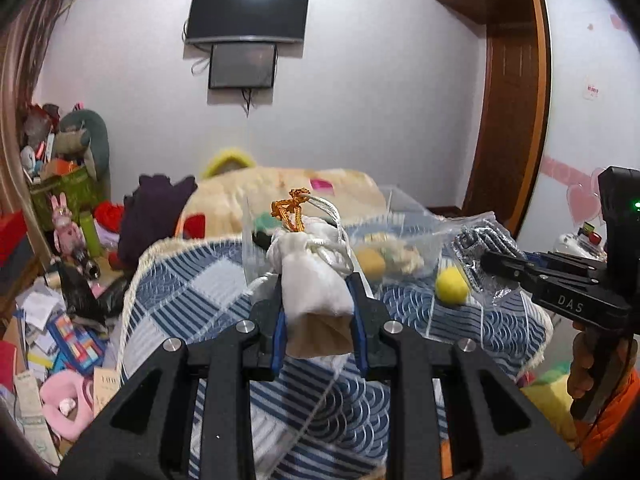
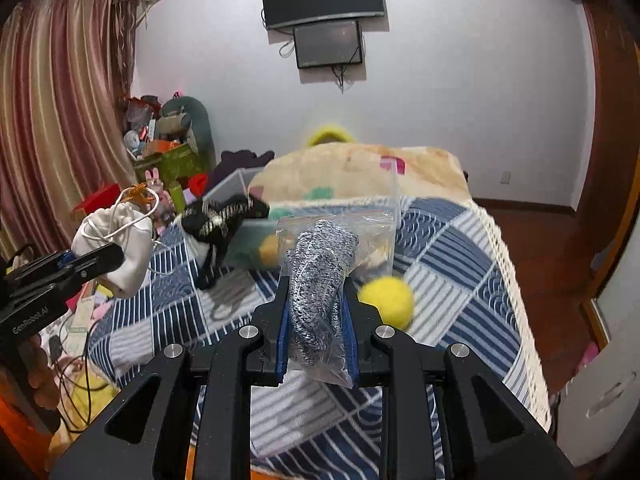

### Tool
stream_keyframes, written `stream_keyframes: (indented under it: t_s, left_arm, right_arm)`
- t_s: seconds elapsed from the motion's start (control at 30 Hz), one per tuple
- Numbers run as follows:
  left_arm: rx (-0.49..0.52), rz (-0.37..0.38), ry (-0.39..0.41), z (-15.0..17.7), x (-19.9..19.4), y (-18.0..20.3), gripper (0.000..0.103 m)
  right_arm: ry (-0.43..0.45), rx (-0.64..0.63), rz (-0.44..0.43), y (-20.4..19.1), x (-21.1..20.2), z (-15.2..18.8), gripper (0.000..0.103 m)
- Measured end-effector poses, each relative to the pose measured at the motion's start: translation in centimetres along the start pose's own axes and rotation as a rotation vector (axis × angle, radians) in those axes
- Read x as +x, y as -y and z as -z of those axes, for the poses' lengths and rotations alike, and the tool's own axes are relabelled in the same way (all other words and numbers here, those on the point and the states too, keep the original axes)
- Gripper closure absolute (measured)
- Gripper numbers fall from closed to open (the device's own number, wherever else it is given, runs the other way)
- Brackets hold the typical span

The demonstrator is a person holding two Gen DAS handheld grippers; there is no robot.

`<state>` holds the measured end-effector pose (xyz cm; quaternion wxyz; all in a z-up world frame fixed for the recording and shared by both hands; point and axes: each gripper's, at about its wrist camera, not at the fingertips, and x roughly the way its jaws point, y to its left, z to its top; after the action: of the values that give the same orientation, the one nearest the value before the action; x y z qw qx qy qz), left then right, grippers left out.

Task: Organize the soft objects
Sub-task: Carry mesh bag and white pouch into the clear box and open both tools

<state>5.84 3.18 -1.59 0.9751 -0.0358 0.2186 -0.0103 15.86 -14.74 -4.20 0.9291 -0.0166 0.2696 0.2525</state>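
Left hand-held gripper [image 1: 320, 316] clamping white pouch [image 1: 314, 280], right hand-held gripper [image 2: 316, 316] clamping bagged knit [image 2: 320, 280]

Room was evenly lit but kinda dim and cool. A white glare spot sat on the top edge of the black wall-mounted TV screen [image 1: 248, 12]. Below the TV, the round yellow felt ball [image 2: 387, 300] smeared with motion blur. Heavy fisheye bending curved the brown wooden door frame [image 1: 508, 112], and the corners went black.
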Motion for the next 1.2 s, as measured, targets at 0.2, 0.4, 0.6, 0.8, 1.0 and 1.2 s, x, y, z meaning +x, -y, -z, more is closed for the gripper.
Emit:
stream_keyframes:
  t_s: [0.2,0.4,0.6,0.8,1.0,1.2]
  left_arm:
    - [-0.006,0.005,0.043,-2.4,1.6,-0.1,0.076]
    - [-0.007,-0.008,0.048,-4.5,4.2,-0.3,0.076]
    - [-0.006,-0.042,0.006,-5.1,7.2,-1.3,0.076]
    - [-0.008,-0.076,-0.048,-4.2,10.3,-2.6,0.076]
    - [0.002,-0.071,-0.081,-3.9,12.9,-2.4,0.076]
    - [0.021,-0.071,-0.102,-3.7,14.2,-2.3,0.076]
  right_arm:
    - [0.045,-0.009,0.007,-0.1,0.6,-2.6,0.083]
    - [0.073,-0.004,-0.004,0.0,2.4,-5.5,0.083]
    - [0.045,-0.024,-0.019,-0.9,5.3,-7.2,0.083]
    - [-0.002,-0.020,-0.034,-1.7,8.1,-7.3,0.083]
    - [-0.068,-0.036,-0.037,-2.8,11.2,-7.0,0.083]
    - [-0.143,-0.024,-0.041,-2.6,13.5,-6.6,0.083]
